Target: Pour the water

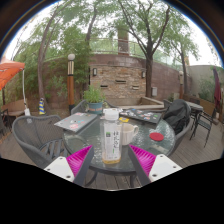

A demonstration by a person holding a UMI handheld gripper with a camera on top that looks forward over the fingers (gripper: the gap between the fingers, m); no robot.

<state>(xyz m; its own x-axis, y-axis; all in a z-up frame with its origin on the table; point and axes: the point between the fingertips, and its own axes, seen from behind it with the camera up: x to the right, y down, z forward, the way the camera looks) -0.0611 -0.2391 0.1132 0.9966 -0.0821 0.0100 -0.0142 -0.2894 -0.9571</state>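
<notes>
A clear plastic bottle (111, 136) with a pale label, a white cap and yellowish liquid low in it stands upright near the front edge of a round glass patio table (150, 136). Right behind it stands a white mug (127, 132) with its handle to the right. My gripper (112, 161) is open, its pink pads (81, 159) spread wide. The bottle stands just ahead of the fingertips, in line with the gap, with room at both sides.
Dark metal chairs (38, 140) ring the table. A flat tray or book (76, 121) lies on the table's left part, small items (158, 135) on its right. Beyond are a stone wall (118, 77), a potted plant (94, 98), trees and an orange awning (9, 72).
</notes>
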